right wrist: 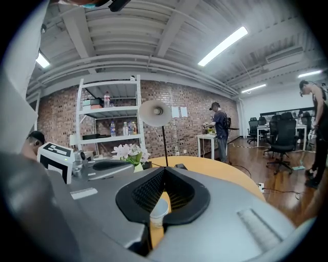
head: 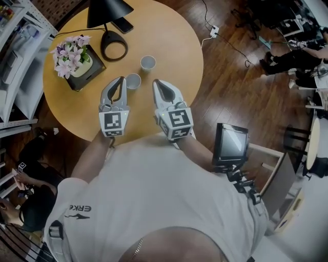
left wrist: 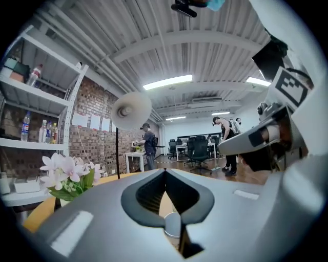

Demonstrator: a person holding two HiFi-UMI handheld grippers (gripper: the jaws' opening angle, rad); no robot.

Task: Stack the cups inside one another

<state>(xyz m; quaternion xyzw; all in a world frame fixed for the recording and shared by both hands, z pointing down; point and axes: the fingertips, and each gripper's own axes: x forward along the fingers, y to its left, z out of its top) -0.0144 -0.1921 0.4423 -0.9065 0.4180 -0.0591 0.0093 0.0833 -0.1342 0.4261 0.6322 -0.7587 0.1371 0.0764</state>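
Observation:
Two small grey cups stand upright and apart on the round wooden table [head: 174, 46]. One cup [head: 148, 62] is farther back, and the nearer cup [head: 133, 81] sits just right of my left gripper's tip. My left gripper [head: 122, 79] is shut with nothing in it and hangs above the table. Its own view shows the shut left gripper [left wrist: 165, 172] with a cup [left wrist: 173, 225] below, seen through the gap behind the tips. My right gripper [head: 156, 82] is also shut and empty, right of the nearer cup. Through the hollow of the shut right gripper [right wrist: 164, 169] a cup [right wrist: 158, 210] shows.
A black desk lamp [head: 108, 11] with a ring base [head: 114, 46], a dark phone [head: 123, 25] and a pot of pink flowers [head: 73, 57] occupy the table's back left. White shelves [head: 15, 61] stand to the left. A small monitor [head: 231, 144] sits to my right.

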